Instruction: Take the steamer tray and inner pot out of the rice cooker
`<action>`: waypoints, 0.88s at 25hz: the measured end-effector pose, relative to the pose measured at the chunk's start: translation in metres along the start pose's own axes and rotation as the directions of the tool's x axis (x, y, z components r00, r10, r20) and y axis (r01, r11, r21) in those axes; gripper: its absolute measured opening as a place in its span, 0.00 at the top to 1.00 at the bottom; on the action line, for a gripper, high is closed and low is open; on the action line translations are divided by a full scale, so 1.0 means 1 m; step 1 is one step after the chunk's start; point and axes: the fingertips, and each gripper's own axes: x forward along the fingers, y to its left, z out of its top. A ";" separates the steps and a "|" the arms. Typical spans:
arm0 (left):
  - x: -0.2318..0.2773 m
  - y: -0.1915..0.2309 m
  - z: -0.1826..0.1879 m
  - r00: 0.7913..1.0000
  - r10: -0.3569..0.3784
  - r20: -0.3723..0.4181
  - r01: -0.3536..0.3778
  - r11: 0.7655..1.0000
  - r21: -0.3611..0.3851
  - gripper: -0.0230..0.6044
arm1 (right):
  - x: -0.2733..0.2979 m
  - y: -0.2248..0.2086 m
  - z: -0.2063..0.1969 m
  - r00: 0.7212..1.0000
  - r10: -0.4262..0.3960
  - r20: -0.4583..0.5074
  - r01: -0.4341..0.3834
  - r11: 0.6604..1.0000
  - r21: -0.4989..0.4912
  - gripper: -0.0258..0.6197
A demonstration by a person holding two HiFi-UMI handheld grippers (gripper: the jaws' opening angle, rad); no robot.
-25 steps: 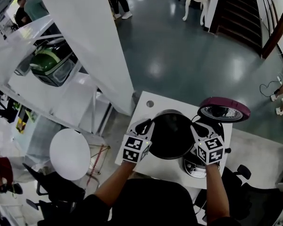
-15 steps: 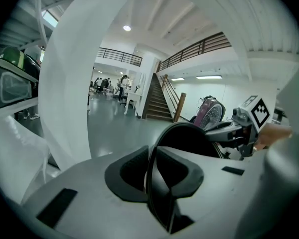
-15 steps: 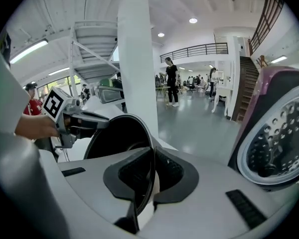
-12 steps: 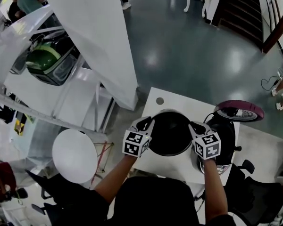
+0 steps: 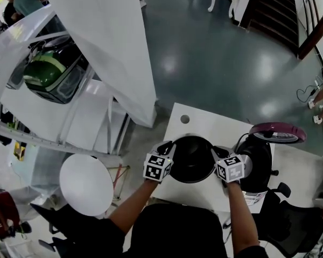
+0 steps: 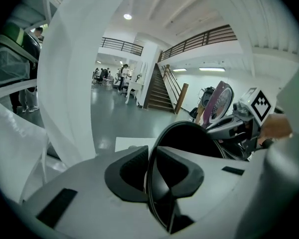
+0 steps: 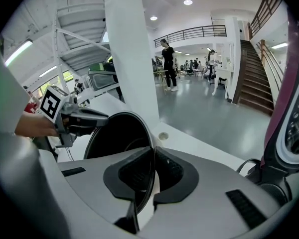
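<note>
Just now one black round metal inner pot [image 5: 192, 157] sits outside the single black rice cooker [image 5: 260, 153], whose maroon lid [image 5: 278, 133] stands open. The pot is over the white surface [image 5: 200, 123] beside the cooker. Two grippers hold it: the left gripper [image 5: 169, 147] and the right gripper [image 5: 217, 153] each have their fingers clamped on opposite rim edges.

The inner pot [image 5: 192, 158] is gripped at its 9 o'clock by the left tool [image 5: 168, 147] and at its 3 o'clock by the right tool [image 5: 219, 155], over the tabletop [image 5: 202, 127].
</note>
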 end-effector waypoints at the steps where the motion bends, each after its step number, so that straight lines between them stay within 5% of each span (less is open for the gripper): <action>1: 0.003 0.001 -0.005 1.000 0.000 -0.010 0.000 1.000 -0.010 0.89 | 0.004 0.000 -0.004 1.000 -0.003 -0.015 0.003 1.000 -0.001 0.92; 8: 0.020 0.012 -0.027 0.996 -0.049 -0.072 0.042 0.994 -0.098 0.88 | 0.023 -0.002 -0.024 0.996 0.003 -0.089 -0.001 1.000 0.020 0.92; 22: 0.049 0.026 -0.038 0.988 -0.044 -0.146 0.028 0.994 -0.110 0.88 | 0.056 -0.017 -0.043 0.987 -0.012 -0.157 0.020 0.999 0.049 0.92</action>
